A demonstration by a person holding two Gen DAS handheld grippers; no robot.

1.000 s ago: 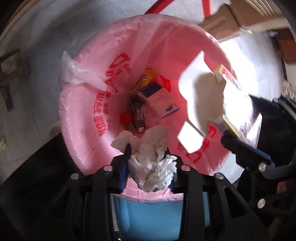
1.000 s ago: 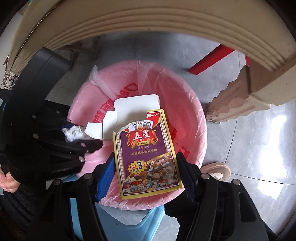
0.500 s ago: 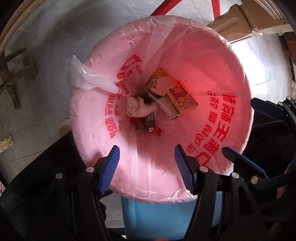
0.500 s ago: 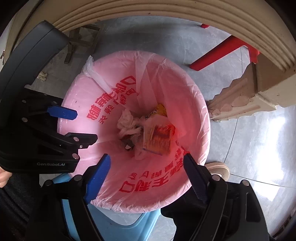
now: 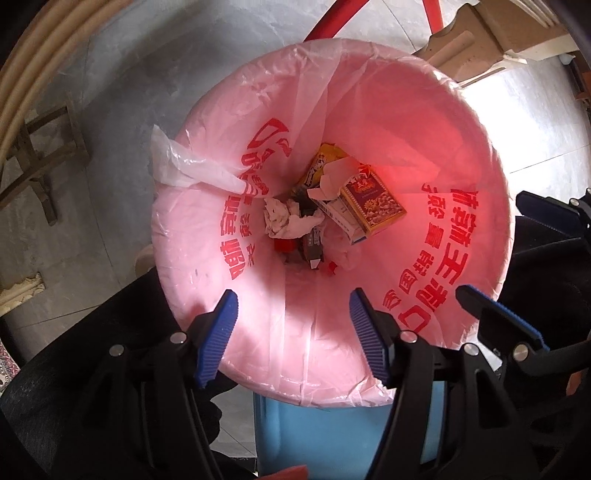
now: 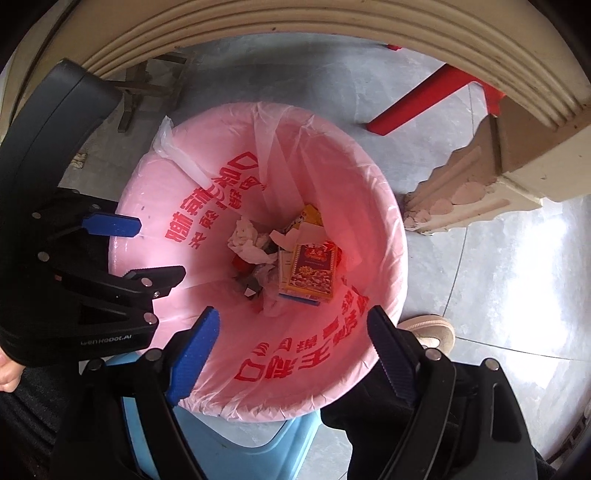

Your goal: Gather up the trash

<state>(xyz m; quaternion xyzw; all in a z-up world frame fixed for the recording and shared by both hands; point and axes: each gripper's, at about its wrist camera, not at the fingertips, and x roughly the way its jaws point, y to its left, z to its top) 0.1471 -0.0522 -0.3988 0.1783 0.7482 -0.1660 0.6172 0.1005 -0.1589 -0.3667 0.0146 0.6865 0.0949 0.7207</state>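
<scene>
A bin lined with a pink bag (image 5: 461, 155) (image 6: 155, 206) sits below both grippers. At its bottom lie a purple and gold card box (image 5: 373, 201) (image 6: 312, 271), a crumpled white tissue (image 5: 286, 219) (image 6: 247, 242), a yellow packet (image 5: 325, 157) and other small scraps. My left gripper (image 5: 291, 314) is open and empty above the bin's near rim. My right gripper (image 6: 291, 332) is open and empty above the near rim too. The left gripper also shows at the left of the right wrist view (image 6: 147, 251), and the right gripper at the right of the left wrist view (image 5: 491, 251).
The bin stands on a light blue stool (image 5: 332, 432) (image 6: 243, 446) on a grey tiled floor. A red chair leg (image 6: 417, 107), a carved beige furniture leg (image 6: 480, 192) and a round table edge (image 6: 295, 33) lie beyond. A shoe (image 6: 428, 328) is at the right.
Both grippers opened and dropped their loads: the tissue from the left, the card box from the right. Both now lie at the bottom of the bin. The grippers have risen a little.
</scene>
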